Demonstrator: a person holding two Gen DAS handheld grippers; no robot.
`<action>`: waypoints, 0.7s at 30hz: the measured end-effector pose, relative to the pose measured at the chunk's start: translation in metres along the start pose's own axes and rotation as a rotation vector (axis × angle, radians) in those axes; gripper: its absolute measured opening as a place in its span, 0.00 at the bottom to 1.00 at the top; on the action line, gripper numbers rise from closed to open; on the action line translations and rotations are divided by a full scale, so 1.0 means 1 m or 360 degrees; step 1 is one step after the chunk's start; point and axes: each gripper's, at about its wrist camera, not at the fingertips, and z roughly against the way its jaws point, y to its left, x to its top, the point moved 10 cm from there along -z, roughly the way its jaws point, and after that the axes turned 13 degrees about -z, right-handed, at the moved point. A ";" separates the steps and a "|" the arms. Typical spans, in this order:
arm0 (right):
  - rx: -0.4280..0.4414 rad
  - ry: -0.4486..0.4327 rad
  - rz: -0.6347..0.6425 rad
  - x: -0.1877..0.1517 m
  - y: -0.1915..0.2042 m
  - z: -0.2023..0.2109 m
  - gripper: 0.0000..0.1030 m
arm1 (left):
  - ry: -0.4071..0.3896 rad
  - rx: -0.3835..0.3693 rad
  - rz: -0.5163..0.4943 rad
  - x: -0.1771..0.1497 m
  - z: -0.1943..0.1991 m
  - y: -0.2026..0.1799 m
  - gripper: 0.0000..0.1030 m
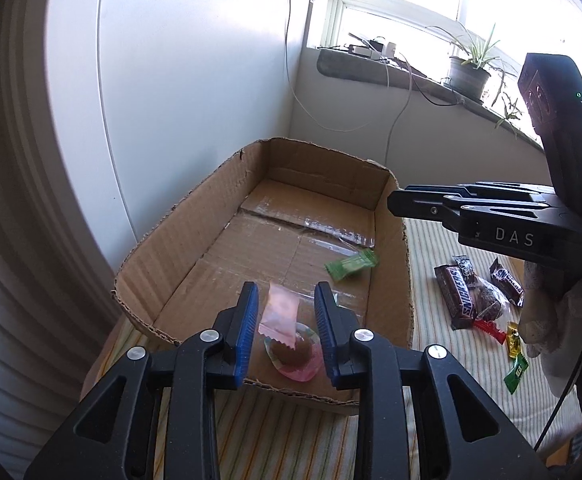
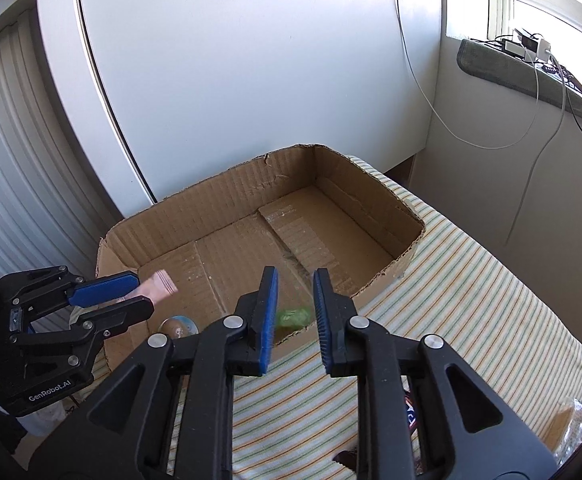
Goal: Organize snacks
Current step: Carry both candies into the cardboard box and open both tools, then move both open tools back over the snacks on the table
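A shallow cardboard box [image 1: 323,168] sits on a striped cloth. Over its near end my left gripper [image 1: 287,292] is open. A pink candy wrapper [image 1: 279,314] is loose between its blue pads, with a gap on each side. Under it lies a clear jelly cup [image 1: 291,356]. A green candy [image 1: 351,266] is by the box's right wall. In the right wrist view my right gripper [image 2: 296,276] is open above the box [image 2: 219,196]. The green candy [image 2: 293,317] shows blurred below its pads, touching neither. My left gripper [image 2: 143,291], the pink wrapper [image 2: 159,284] and the jelly cup [image 2: 179,326] show at the left.
Right of the box, on the cloth [image 1: 431,280], lie Snickers bars [image 1: 461,296], a dark wrapped snack [image 1: 489,300] and small red, yellow and green candies [image 1: 515,370]. A white wall stands behind the box. A windowsill with a potted plant [image 1: 469,72] and cables runs at the back right.
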 end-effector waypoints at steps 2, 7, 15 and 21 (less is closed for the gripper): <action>-0.0006 -0.0018 -0.0012 0.001 -0.002 0.003 0.42 | -0.0003 0.0006 0.0008 0.000 0.001 0.001 0.36; -0.0025 -0.0067 0.0002 0.002 -0.005 0.015 0.64 | -0.0015 0.0004 0.0007 0.001 0.006 -0.001 0.40; -0.0056 -0.0088 0.0005 -0.004 -0.013 0.037 0.80 | -0.0049 -0.0017 -0.0008 0.005 0.016 -0.013 0.40; -0.0087 -0.0117 -0.0025 -0.016 -0.028 0.064 0.82 | -0.0068 -0.0051 -0.0035 0.005 0.024 -0.029 0.40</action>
